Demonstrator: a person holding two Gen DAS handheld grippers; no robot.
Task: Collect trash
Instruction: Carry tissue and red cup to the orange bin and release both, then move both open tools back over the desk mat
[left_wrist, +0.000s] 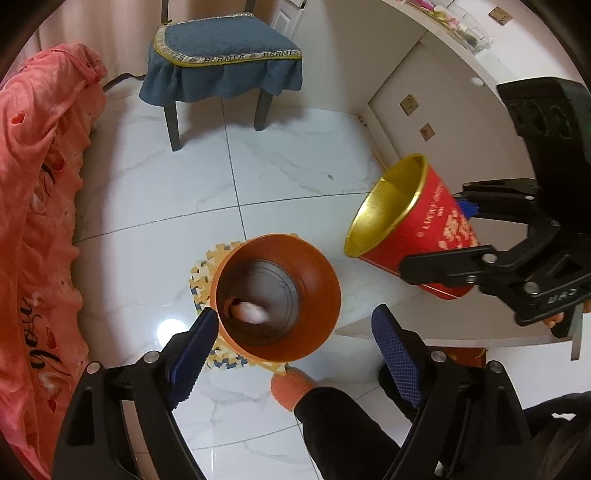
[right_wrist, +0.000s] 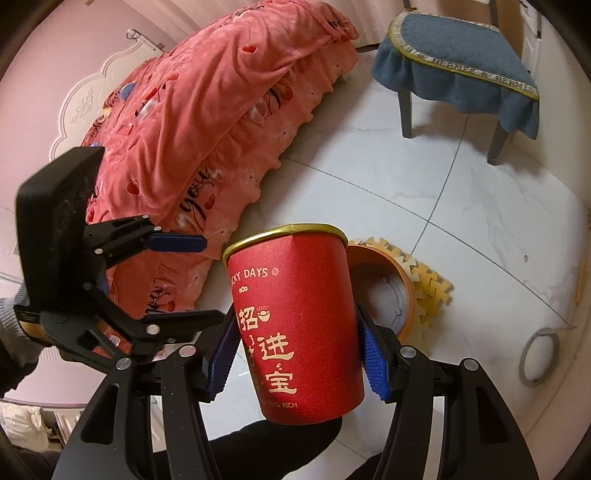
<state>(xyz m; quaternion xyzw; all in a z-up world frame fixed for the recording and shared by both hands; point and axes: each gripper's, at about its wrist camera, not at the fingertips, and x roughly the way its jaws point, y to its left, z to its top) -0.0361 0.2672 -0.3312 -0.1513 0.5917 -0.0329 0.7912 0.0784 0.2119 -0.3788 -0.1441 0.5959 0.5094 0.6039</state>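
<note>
A red paper cup (right_wrist: 295, 328) is clamped at lower centre by the right gripper (right_wrist: 295, 363). The left gripper (left_wrist: 295, 358) is spread wide, empty, above an orange bin (left_wrist: 277, 295); its pale contents are indistinct.

the cup (right_wrist: 295, 325) is red with gold lettering and a gold rim, the bin (left_wrist: 277, 295) orange. the bedspread (right_wrist: 207, 122) is coral with red hearts, the chair cover (left_wrist: 221, 62) blue, trimmed yellow.

We see bare floor (left_wrist: 295, 177) open beyond the orange bin (left_wrist: 277, 295). The bed (left_wrist: 40, 184) hems the left; chair (left_wrist: 225, 62) and cabinet (left_wrist: 424, 118) block farther passage.
</note>
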